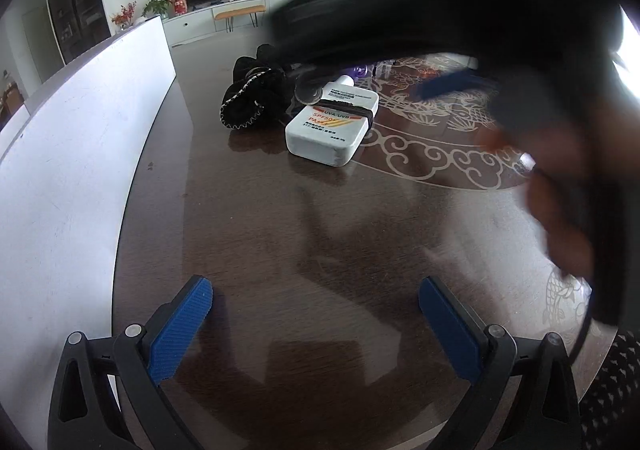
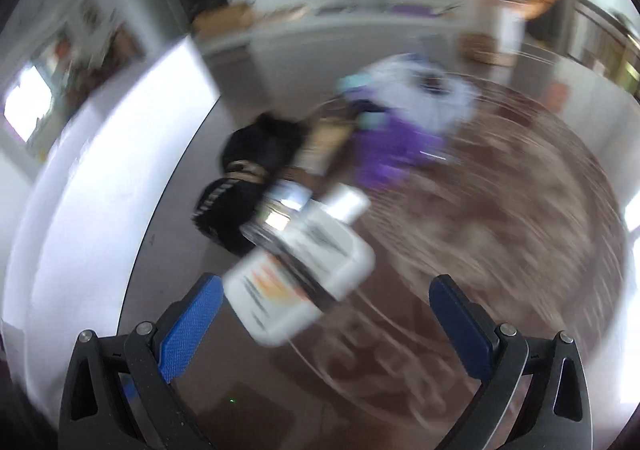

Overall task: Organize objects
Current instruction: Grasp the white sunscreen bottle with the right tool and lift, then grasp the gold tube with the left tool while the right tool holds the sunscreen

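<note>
Presently the left gripper (image 1: 316, 324) hangs wide and empty over the dark table (image 1: 320, 242), apparently waiting clear. The right gripper (image 2: 326, 318), also spread wide and holding nothing, is blurred with motion; the white sunscreen bottle (image 2: 298, 264) lies at its twelve o'clock, likely the target. A black pouch (image 1: 252, 98) touches the bottle at ten o'clock.

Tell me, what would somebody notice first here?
Probably the white bottle lying mid-table with a black band around it, right beside a black frilly scrunchie. In the left view a big dark blur, the right claw's body, covers the top right corner. Both claws, left and right, are open and empty.
</note>
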Tool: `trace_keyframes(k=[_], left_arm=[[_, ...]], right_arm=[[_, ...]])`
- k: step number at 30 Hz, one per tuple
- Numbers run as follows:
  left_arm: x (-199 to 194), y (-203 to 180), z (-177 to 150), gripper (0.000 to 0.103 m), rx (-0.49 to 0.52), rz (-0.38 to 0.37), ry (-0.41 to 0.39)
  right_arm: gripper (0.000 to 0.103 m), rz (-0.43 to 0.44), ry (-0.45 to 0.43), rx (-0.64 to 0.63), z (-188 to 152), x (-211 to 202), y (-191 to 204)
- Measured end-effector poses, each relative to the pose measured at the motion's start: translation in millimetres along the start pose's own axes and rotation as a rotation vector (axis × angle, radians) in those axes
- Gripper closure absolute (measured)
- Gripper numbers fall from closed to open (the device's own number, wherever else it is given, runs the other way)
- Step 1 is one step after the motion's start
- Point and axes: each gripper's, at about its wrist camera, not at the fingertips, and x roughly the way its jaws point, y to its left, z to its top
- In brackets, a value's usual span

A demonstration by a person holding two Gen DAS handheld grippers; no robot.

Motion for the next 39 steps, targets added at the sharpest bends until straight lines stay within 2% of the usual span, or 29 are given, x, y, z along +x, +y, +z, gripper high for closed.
trace_keyframes(k=[3, 5, 7, 8, 15, 21, 23, 25, 26, 39], left_arm=[[-0.1, -0.2, 0.0, 0.000, 0.001, -0.001, 0.000], [-0.3, -0.5, -0.1, 0.000, 0.001, -0.001, 0.000], [-0.3, -0.5, -0.1, 0.000, 0.000, 0.000, 0.000], [-0.4, -0.6, 0.0, 0.000, 0.000, 0.000, 0.000], [-0.2, -0.8, 0.1, 0.000, 0.000, 0.000, 0.000], [-0.3, -0.9, -0.2, 0.000, 0.000, 0.001, 0.000], [-0.2, -0.6, -0.1, 0.000, 0.000, 0.001, 0.000], [-0.2, -0.6, -0.1, 0.000, 0.001, 0.000, 0.000], [-0.2, -0.6, -0.1, 0.000, 0.001, 0.000, 0.000], [-0.2, -0.6, -0.1, 0.000, 0.001, 0.000, 0.000]], right_arm=[[0.000, -0.053, 0.051, -0.098, 8.2, 20.2, 18.6], [0.015, -0.060, 0.020, -0.122, 2.8, 17.7, 19.5], [0.040, -0.065, -0.017, -0.111, -6.6, 9.7, 11.0], [0.041, -0.061, -0.024, -0.093, -11.5, 5.8, 4.7], [0.041, -0.121, -0.109, 0.018, -74.8, -34.2, -59.7], [0.040, -0.253, -0.197, 0.147, -130.4, -66.7, -112.3], [0.037, -0.262, -0.207, 0.185, -137.0, -71.4, -124.6], [0.016, -0.260, -0.211, 0.207, -138.7, -70.6, -129.0], [0.014, -0.262, -0.213, 0.213, -139.3, -69.3, -128.5], [0.011, -0.284, -0.203, 0.201, -136.4, -67.5, -128.6]])
